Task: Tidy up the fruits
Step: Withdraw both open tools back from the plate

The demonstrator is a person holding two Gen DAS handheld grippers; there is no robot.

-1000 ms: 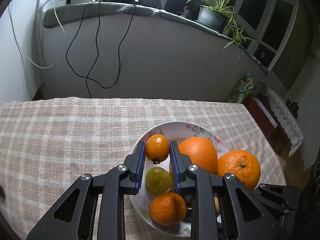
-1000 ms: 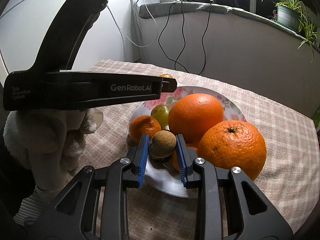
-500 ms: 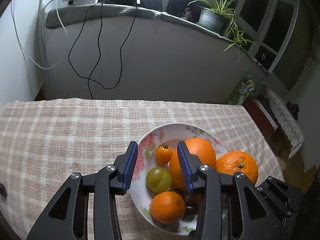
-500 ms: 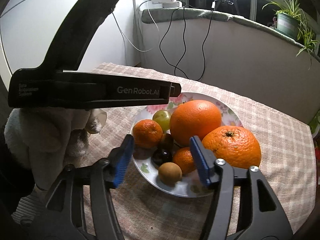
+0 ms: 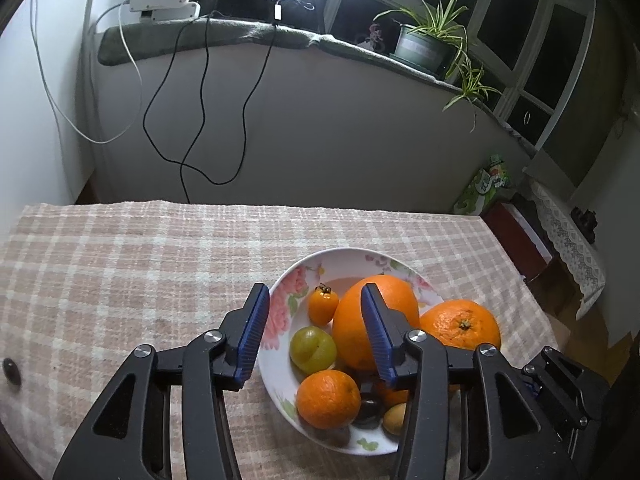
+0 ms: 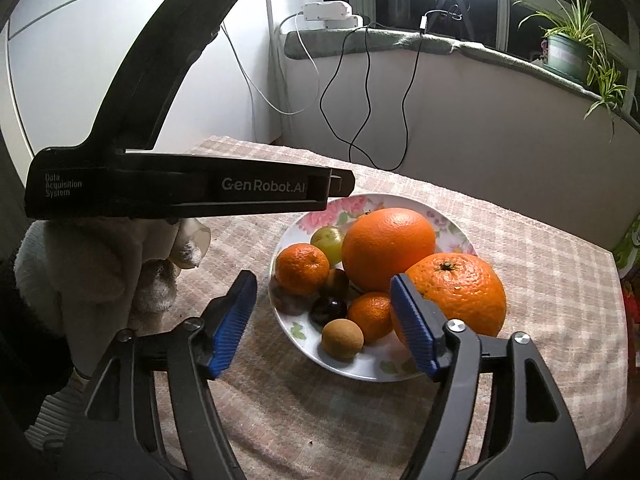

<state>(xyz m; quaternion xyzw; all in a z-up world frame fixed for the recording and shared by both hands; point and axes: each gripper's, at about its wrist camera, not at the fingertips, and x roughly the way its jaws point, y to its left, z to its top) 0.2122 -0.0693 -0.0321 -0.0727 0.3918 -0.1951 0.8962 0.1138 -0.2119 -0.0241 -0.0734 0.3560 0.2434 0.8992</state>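
Left tool [image 5: 312, 322] and right tool [image 6: 322, 322], jaws just opened and grasping nothing, hover over the floral plate [image 6: 456, 236] on the bench [image 5: 120, 264]. The plate holds oranges, a green fruit [image 5: 313, 349] and a brown fruit [image 6: 342, 338], possibly a longan.

Checked tablecloth [image 5: 120, 264] carries flowered plate [image 5: 288, 292].
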